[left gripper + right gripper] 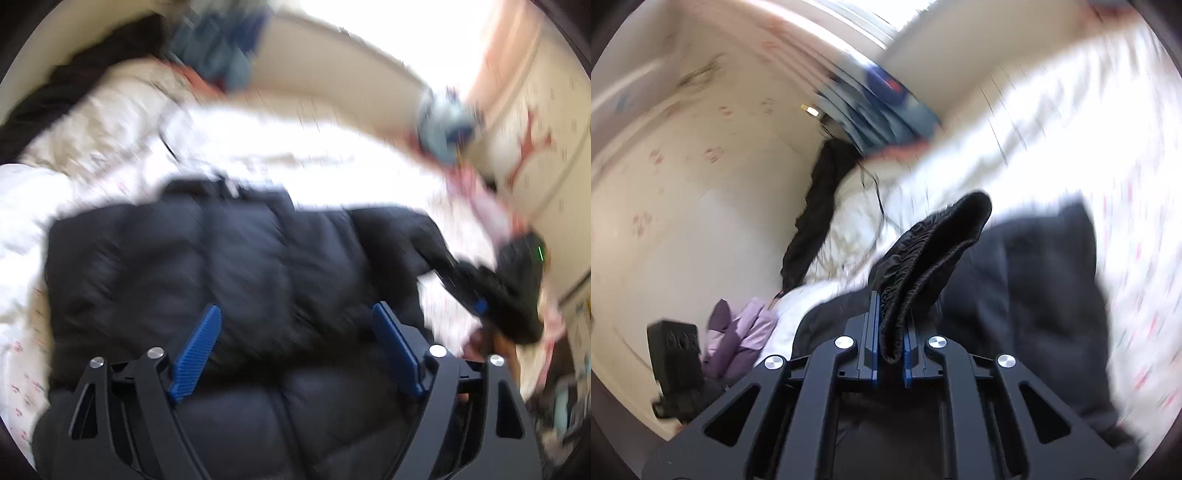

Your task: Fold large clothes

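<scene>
A large black puffer jacket (229,266) lies spread on a white bed with small red prints (332,173). My left gripper (295,332) is open just above the jacket's body, its blue pads wide apart and empty. My right gripper (891,321) is shut on the jacket's elastic sleeve cuff (931,243) and lifts it off the bed; the jacket body (1034,295) lies to its right. In the left wrist view the right gripper (476,291) shows at the right, pulling the sleeve out sideways. Both views are motion-blurred.
A blue-grey cloth bundle (218,48) and a dark garment (812,214) lie at the head of the bed. A purple garment (738,332) and a black box (676,350) sit by the cream wall (683,184).
</scene>
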The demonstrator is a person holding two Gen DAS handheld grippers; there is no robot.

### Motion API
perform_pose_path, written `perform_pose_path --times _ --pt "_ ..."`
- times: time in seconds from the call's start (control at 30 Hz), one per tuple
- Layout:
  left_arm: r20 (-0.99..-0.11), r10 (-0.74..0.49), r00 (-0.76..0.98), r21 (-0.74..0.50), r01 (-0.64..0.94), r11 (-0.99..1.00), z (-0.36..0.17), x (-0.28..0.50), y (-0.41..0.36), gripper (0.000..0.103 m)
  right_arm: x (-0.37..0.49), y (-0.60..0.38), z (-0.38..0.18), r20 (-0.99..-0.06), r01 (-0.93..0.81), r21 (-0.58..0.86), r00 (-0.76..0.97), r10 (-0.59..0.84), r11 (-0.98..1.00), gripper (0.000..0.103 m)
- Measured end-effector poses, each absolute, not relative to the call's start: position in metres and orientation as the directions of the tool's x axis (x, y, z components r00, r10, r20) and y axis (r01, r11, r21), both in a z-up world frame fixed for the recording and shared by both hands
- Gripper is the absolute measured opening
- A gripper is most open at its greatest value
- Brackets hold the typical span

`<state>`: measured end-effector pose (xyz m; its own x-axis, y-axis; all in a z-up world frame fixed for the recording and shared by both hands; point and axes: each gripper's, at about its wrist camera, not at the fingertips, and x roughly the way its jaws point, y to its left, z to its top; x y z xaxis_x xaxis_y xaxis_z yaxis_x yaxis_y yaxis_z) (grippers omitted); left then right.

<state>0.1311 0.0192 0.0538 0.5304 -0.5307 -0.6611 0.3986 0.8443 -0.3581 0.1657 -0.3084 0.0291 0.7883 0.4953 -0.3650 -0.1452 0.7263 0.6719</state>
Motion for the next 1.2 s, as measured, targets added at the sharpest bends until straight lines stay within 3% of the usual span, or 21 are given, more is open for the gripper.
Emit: perform_pose_path --times 0.13,0.2,0.33,0.5,0.6,0.7,0.8,0.93,0.97,1.03,1.2 --pt "-0.587 -0.517 0.624 -0.44 0.29 0.85 0.053 0.15 0.072 0.092 0.165 -0.318 0.036 -0.403 -0.091 0.583 0.831 0.384 0.808 0.009" --pt "-0.609 -0.507 0.61 -0.465 0.244 0.851 0.034 0.16 0.084 0.092 0.175 -0.338 0.004 -0.476 0.006 0.622 0.797 0.372 0.783 0.009" --pt "-0.74 -0.444 0.505 -0.473 0.077 0.877 -0.039 0.188 0.102 0.092 0.192 -0.351 -0.059 -0.627 0.148 0.629 0.677 0.386 0.763 0.009" --pt "-0.725 -0.47 0.502 -0.508 0.069 0.858 -0.051 0.184 0.104 0.092 0.183 -0.347 -0.05 -0.652 0.173 0.58 0.685 0.325 0.796 0.011" --pt "-0.723 -0.44 0.532 -0.473 0.082 0.877 -0.036 0.184 0.104 0.094 0.166 -0.338 -0.024 -0.612 0.161 0.482 0.765 0.2 0.861 0.022" --pt "-0.777 -0.412 0.475 -0.43 0.077 0.9 -0.055 0.196 0.097 0.096 0.169 -0.318 -0.02 -0.654 0.144 0.338 0.747 0.122 0.93 0.045" --pt "-0.814 -0.396 0.426 -0.39 0.105 0.915 -0.053 0.184 0.094 0.096 0.176 -0.326 -0.054 -0.749 0.189 0.337 0.647 0.141 0.922 0.045" --pt "-0.749 -0.411 0.52 -0.389 0.157 0.908 0.009 0.128 0.142 0.096 0.131 -0.352 -0.02 -0.711 0.219 0.359 0.693 0.114 0.907 0.047" --pt "-0.739 -0.406 0.538 -0.381 0.164 0.91 0.022 0.111 0.159 0.096 0.116 -0.356 -0.011 -0.702 0.207 0.37 0.701 0.127 0.906 0.05" --pt "-0.74 -0.39 0.549 -0.367 0.157 0.917 0.034 0.083 0.195 0.096 0.08 -0.363 -0.005 -0.697 0.163 0.43 0.685 0.211 0.888 0.069" --pt "-0.8 -0.412 0.436 -0.426 0.071 0.902 0.008 0.034 0.274 0.096 -0.012 -0.376 -0.038 -0.748 0.133 0.549 0.518 0.414 0.825 0.073"
